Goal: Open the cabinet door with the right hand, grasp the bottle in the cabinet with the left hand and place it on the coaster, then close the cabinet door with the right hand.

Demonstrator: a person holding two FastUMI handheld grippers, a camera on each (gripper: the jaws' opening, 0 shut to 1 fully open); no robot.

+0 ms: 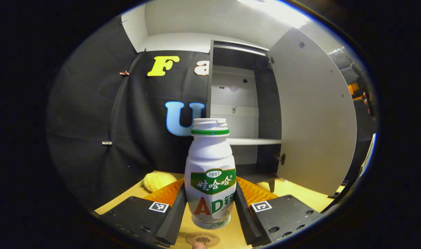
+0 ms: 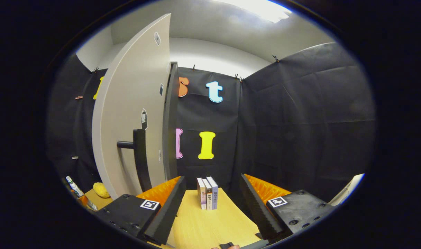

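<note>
A white bottle [image 1: 210, 162] with a green neck ring and a green label stands upright between my left gripper's [image 1: 210, 188] fingers, which press on both its sides. Its base hangs just above and behind a round brown coaster [image 1: 202, 239] on the wooden table. Behind it the cabinet [image 1: 235, 103] stands open, its shelves bare, with the grey door [image 1: 314, 117] swung out to the right. In the right gripper view my right gripper [image 2: 212, 180] is open with nothing between its fingers. The door [image 2: 130, 114] and its black handle [image 2: 141, 159] are to its left, apart from it.
A yellow lumpy object [image 1: 158, 181] lies on the table [image 1: 293, 193] left of the cabinet. Three small books [image 2: 207, 193] stand upright on the table [image 2: 203, 224] ahead of the right gripper. Black cloth walls close the booth behind and to the right.
</note>
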